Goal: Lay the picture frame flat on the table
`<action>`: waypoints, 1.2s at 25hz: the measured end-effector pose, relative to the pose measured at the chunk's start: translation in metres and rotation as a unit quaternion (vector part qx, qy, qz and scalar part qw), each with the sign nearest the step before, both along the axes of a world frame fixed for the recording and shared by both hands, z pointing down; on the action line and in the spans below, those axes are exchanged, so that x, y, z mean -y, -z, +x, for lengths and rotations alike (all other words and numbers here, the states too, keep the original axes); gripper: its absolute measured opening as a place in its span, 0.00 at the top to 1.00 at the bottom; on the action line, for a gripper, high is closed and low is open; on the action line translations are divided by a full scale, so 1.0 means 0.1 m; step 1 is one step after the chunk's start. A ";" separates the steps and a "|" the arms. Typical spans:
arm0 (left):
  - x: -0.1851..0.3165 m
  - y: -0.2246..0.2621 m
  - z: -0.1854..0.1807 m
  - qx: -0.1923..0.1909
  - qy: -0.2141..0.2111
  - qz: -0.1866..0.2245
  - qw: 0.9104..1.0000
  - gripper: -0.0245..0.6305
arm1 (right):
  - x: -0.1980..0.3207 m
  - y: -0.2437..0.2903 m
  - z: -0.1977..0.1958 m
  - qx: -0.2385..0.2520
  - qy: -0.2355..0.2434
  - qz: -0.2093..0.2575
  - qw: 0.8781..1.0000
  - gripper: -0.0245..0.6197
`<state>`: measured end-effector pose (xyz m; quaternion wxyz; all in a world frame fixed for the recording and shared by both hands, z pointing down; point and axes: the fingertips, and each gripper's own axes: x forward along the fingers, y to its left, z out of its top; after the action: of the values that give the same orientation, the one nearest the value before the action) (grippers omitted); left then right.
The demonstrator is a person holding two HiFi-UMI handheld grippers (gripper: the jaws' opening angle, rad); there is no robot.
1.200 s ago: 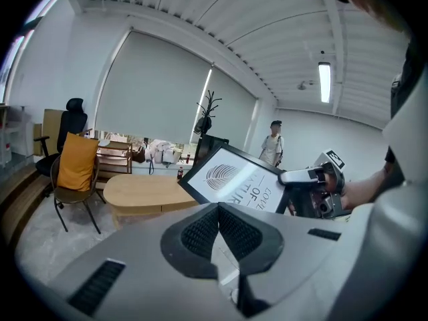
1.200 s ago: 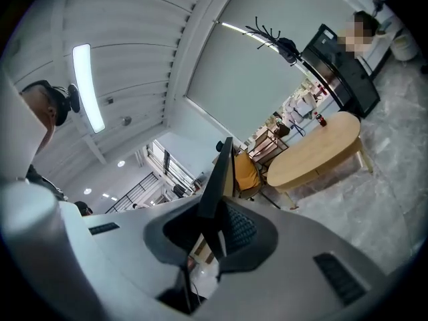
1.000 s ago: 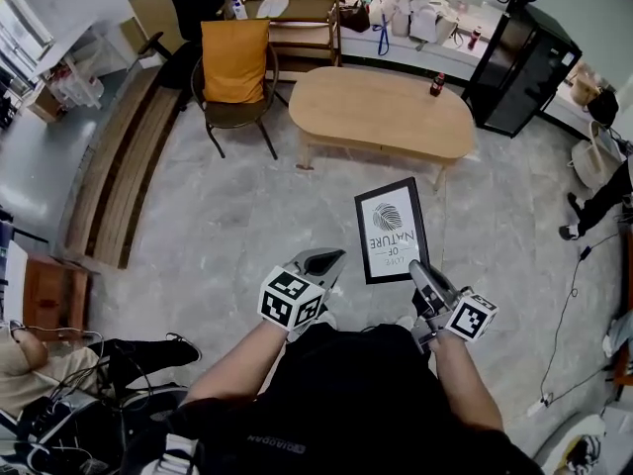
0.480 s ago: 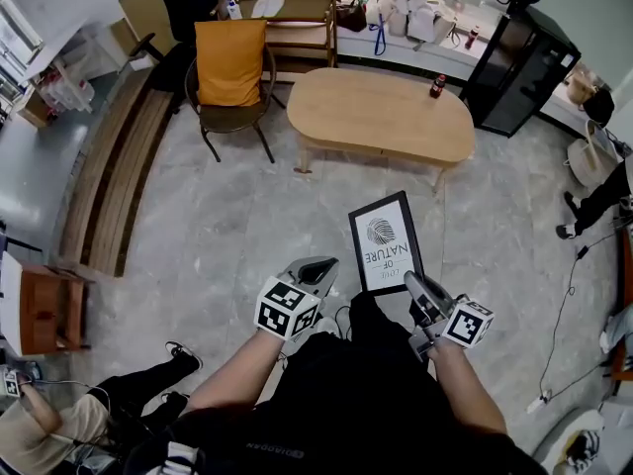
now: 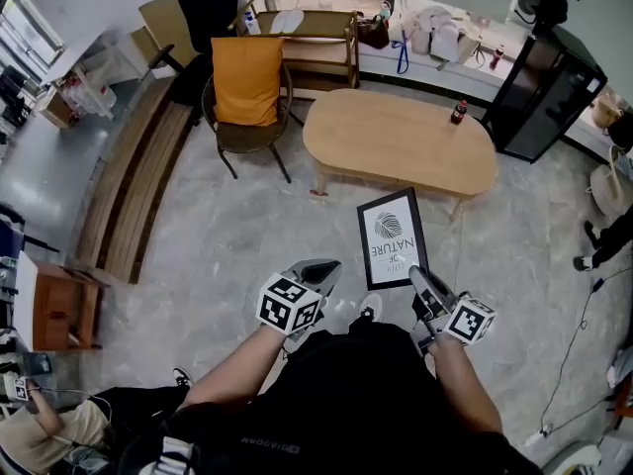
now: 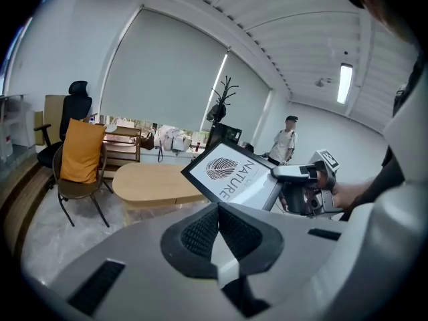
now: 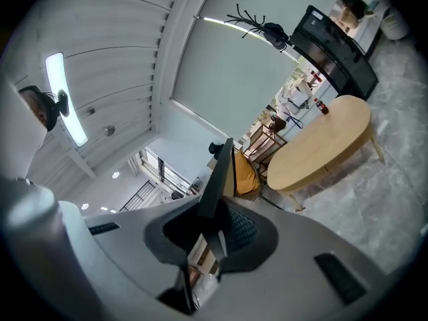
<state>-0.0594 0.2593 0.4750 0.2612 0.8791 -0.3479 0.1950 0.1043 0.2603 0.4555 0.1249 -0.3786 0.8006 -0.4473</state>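
Observation:
A black picture frame (image 5: 393, 237) with a white print of a leaf and the word NATURE hangs in the air over the floor, tilted. My right gripper (image 5: 416, 276) is shut on its near lower edge. In the right gripper view the frame (image 7: 218, 176) stands edge-on between the pads. My left gripper (image 5: 320, 268) is shut with nothing in it, a little to the left of the frame. The left gripper view shows the frame (image 6: 227, 175) and the right gripper (image 6: 302, 179) ahead on the right. The oval wooden table (image 5: 401, 142) lies just beyond the frame.
A small dark bottle (image 5: 459, 112) stands at the table's far right end. A chair with an orange cushion (image 5: 245, 82) stands left of the table, a black cabinet (image 5: 549, 87) to its right. A long wooden bench (image 5: 134, 186) runs along the left. A person (image 6: 286, 139) stands at the back.
Both grippers and the held frame have moved forward toward the table, which now sits nearer in the head view. The grip on the frame is the same.

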 end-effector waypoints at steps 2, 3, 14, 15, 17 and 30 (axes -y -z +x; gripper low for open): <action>0.29 0.10 0.10 0.002 0.004 0.011 1.000 0.96 | 0.28 0.02 0.10 0.002 0.000 0.005 1.000 0.88; 0.43 0.15 0.15 0.003 0.004 0.017 1.000 0.96 | 0.41 0.03 0.15 0.003 0.000 0.005 1.000 0.88; 1.33 0.09 0.26 0.014 0.037 0.011 0.999 0.96 | 1.30 -0.14 0.44 -0.006 0.018 -0.027 0.999 0.88; 1.37 0.04 0.24 0.016 0.038 0.005 0.999 0.96 | 1.35 -0.16 0.43 -0.006 0.019 -0.032 0.999 0.88; 1.52 -0.05 0.18 0.013 0.042 -0.008 0.999 0.96 | 1.51 -0.20 0.37 -0.010 0.022 -0.038 0.999 0.88; 3.32 0.00 -0.25 0.000 -0.062 0.013 0.998 0.96 | 3.07 -0.29 -0.32 -0.086 -0.026 -0.068 0.994 0.88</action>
<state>-0.0839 -0.0726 0.4752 0.2368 0.9022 -0.2953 0.2067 0.0723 -0.0470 0.4840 0.0414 -0.4441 0.7659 -0.4631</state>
